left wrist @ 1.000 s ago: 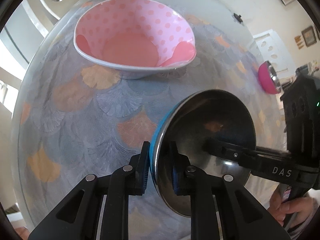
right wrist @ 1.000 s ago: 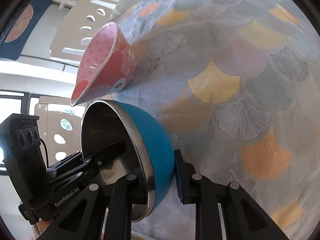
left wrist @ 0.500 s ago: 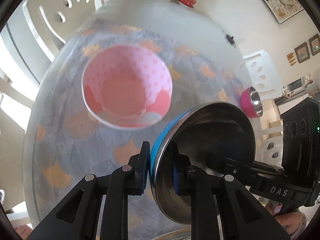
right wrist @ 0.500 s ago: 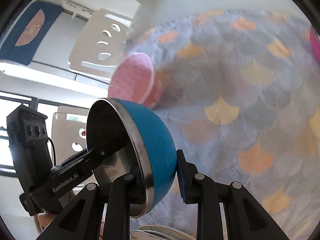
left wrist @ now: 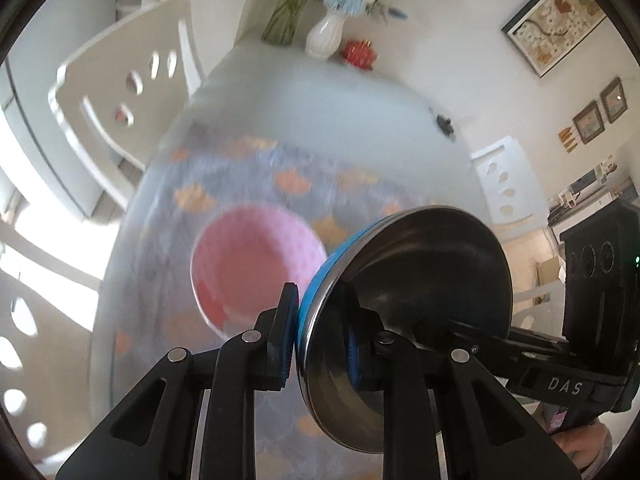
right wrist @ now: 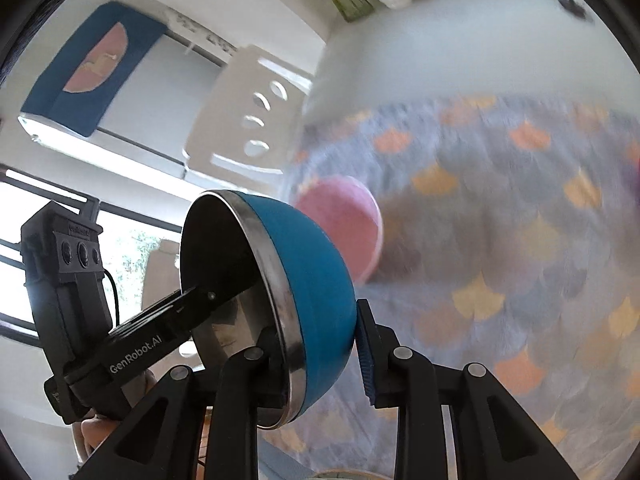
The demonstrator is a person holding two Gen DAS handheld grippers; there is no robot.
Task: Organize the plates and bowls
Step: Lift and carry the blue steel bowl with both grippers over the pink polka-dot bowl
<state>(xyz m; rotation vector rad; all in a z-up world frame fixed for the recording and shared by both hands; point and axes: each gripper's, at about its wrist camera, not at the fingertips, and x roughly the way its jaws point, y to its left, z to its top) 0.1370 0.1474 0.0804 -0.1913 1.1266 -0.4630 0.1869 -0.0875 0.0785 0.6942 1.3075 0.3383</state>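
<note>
A blue bowl (left wrist: 420, 280) with a steel inside hangs tilted on edge, high over the table. My left gripper (left wrist: 320, 332) is shut on its rim, one pad on the blue outside and one inside. From the opposite side my right gripper (right wrist: 320, 356) has the bowl's wall (right wrist: 312, 280) between its jaws. Those jaws are opening, and the outer pad touches the blue side only near its tip. A pink polka-dot bowl (left wrist: 248, 264) stands upright on the patterned tablecloth (left wrist: 280, 184) below, beyond the blue bowl; in the right wrist view the pink bowl (right wrist: 344, 220) is blurred.
White chairs (left wrist: 120, 92) (left wrist: 500, 184) stand around the round table. A white vase with flowers (left wrist: 324, 36) and a red ornament (left wrist: 360, 52) sit at the far edge, a small black object (left wrist: 442, 124) nearby. A plate rim (right wrist: 348, 474) shows at the near edge.
Both grippers have risen together with the blue bowl. The pink bowl looks smaller and farther below, and the table's far end with the vase has come into view.
</note>
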